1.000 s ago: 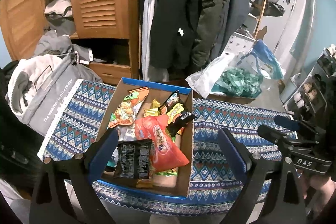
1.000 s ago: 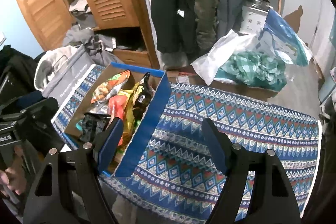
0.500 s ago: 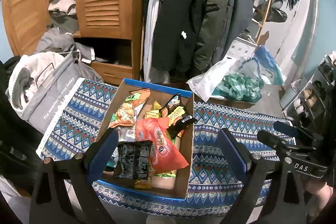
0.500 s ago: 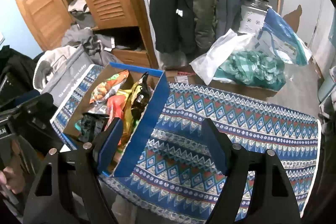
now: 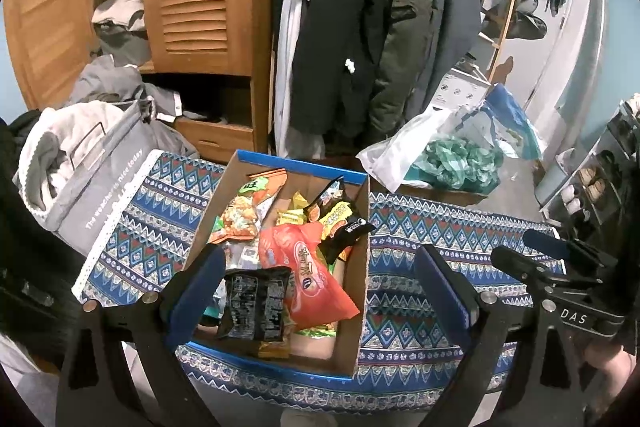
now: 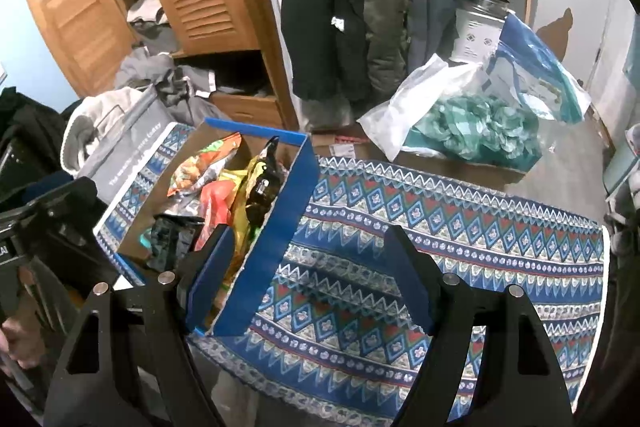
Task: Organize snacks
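With both jaws spread wide, my left tool (image 5: 316, 291) hovers over the near end of the snack box (image 5: 362, 291), gripping nothing. Box sits on the left part of the patterned tabletop (image 6: 460, 247), packets piled inside. My right tool (image 6: 308, 275) is also apart, empty, just right of the box wall.

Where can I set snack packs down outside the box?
Best patch: the patterned cloth right of the box, bare up to the white bag of green stuff. A narrower strip lies between the box and the grey storage bin. The box itself is crowded with packets. Both claws, left and right, are open and empty.
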`<control>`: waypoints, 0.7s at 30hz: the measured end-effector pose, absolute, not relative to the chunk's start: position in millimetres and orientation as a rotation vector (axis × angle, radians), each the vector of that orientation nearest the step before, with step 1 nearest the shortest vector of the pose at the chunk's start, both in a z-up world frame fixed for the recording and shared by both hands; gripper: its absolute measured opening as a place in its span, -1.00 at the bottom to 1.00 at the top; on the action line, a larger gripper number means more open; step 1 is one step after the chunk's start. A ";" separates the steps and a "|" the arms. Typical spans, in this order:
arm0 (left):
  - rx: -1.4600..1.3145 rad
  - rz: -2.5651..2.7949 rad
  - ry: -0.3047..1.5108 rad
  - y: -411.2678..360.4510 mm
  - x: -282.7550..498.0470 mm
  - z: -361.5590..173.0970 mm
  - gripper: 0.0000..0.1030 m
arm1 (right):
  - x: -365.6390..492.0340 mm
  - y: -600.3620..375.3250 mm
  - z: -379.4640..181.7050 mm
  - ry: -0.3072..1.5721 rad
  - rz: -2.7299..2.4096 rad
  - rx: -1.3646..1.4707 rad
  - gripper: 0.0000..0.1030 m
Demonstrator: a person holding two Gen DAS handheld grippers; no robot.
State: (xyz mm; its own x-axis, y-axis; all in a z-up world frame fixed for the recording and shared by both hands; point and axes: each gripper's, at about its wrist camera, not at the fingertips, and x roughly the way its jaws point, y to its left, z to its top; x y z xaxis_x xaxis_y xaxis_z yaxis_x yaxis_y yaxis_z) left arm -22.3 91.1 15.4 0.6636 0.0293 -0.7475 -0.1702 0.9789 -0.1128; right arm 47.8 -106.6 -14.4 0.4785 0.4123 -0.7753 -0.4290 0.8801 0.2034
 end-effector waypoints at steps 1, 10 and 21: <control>-0.179 0.113 0.840 91.1 -22.0 15.2 0.87 | 48.2 -106.9 -14.3 0.941 0.513 -0.019 0.48; -0.174 0.110 0.858 88.6 -20.8 12.7 0.87 | 48.2 -107.1 -14.6 0.943 0.510 -0.020 0.48; -0.200 0.097 0.869 86.9 -20.5 12.0 0.87 | 48.8 -113.8 -13.2 0.943 0.498 -0.016 0.48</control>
